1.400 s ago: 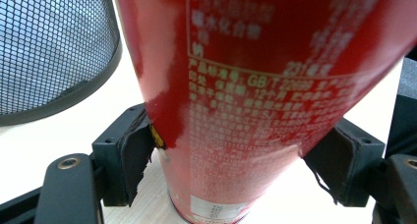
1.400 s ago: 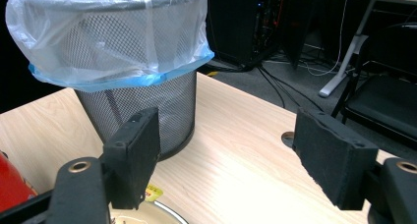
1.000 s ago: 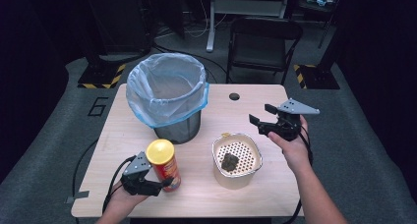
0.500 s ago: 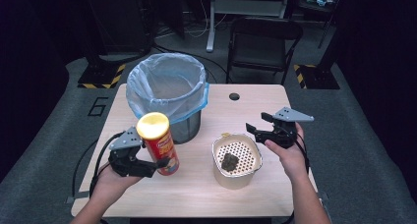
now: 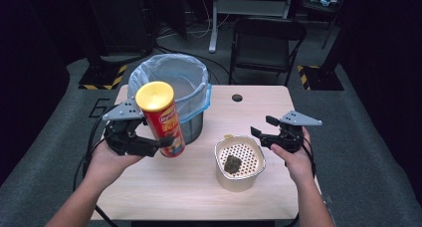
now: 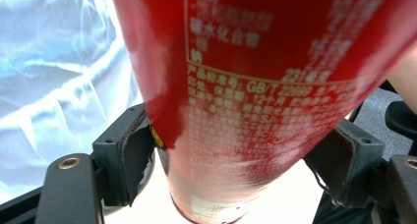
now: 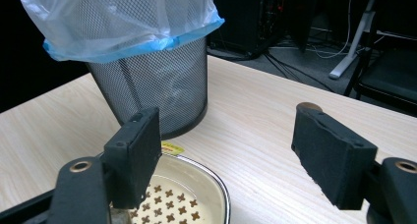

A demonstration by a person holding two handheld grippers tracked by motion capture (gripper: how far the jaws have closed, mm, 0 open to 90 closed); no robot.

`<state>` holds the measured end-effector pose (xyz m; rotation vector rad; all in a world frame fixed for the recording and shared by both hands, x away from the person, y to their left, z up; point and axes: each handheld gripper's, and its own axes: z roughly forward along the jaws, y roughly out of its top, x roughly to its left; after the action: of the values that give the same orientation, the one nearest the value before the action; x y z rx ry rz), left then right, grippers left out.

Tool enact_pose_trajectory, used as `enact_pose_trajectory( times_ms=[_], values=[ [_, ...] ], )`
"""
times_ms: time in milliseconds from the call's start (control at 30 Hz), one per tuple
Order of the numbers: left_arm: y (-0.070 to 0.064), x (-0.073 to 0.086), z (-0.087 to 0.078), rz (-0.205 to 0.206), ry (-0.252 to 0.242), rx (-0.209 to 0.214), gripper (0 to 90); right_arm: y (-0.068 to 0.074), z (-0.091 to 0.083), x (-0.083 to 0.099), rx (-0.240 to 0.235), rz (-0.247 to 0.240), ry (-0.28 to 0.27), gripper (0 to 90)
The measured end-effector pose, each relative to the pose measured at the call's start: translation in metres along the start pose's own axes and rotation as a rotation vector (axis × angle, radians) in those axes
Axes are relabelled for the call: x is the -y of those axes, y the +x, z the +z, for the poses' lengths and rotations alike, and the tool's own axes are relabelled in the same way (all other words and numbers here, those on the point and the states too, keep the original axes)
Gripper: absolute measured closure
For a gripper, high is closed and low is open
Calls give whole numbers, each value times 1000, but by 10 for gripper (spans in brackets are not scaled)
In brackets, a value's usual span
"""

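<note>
Above the worktop's left edge, the left gripper (image 5: 149,143) pinched a red can (image 5: 160,118) near its base, jaws pressed on opposite sides of the tube, as the left gripper view showed (image 6: 236,150). The can was lifted clear of the wood, tilted, its yellow lid (image 5: 154,95) toward the camera, just beside the lined bin (image 5: 171,77) standing at the rear left of the worktop. My judgement: the can was headed for the bin, and doing that well would mean raising it above the bag's rim before letting go, with the low grip held firm so the long tube could not swing. The right gripper (image 5: 263,134) hovered by the right edge with its jaws spread and nothing between them, just beside a perforated bowl (image 5: 239,163) holding a dark lump (image 5: 232,163).
</note>
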<state>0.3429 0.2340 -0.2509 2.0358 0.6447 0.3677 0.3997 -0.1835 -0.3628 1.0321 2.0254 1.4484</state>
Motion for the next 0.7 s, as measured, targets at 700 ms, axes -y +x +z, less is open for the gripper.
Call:
enact_pose_trajectory(
  times_ms=[700],
  values=[
    [41, -76, 4, -32, -18, -27, 236, -4, -5, 2, -1, 23, -4, 262]
  ],
)
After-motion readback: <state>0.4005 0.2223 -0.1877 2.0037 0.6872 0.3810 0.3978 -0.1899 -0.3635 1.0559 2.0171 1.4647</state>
